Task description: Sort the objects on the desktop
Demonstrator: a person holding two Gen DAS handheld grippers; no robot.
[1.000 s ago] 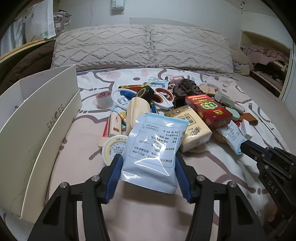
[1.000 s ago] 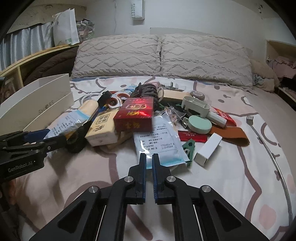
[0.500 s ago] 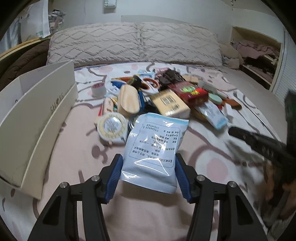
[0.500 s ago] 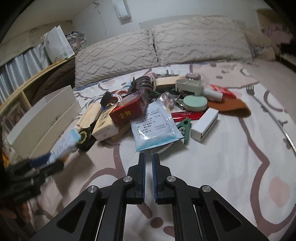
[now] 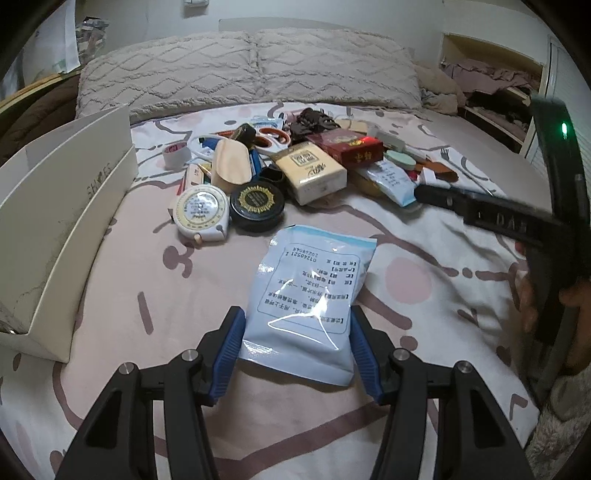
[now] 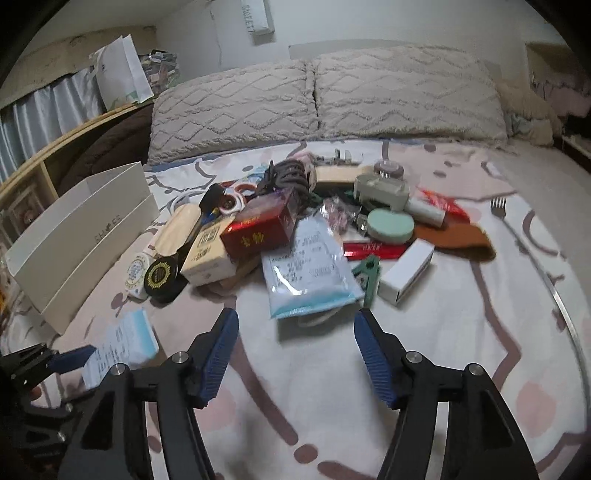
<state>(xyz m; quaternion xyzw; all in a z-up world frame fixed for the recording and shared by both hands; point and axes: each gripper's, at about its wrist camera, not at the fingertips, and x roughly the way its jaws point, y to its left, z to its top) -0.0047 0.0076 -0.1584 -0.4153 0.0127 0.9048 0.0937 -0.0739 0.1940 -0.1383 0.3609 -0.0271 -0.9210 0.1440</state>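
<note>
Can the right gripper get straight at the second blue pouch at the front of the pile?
Probably yes. The right gripper is opening, nothing between its jaws, and the blue pouch lies just ahead on bare bedsheet; only the green clip crowds its right edge.

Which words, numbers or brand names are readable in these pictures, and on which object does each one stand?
"SHOES", middle letters faint: white box
"SWEET": wall sign
"DAS": right gripper, jaws opening, nothing between them
"01240521", upside down: pale blue pouch
Chinese print on the pouch, red box and cream pack: too small to read.
</note>
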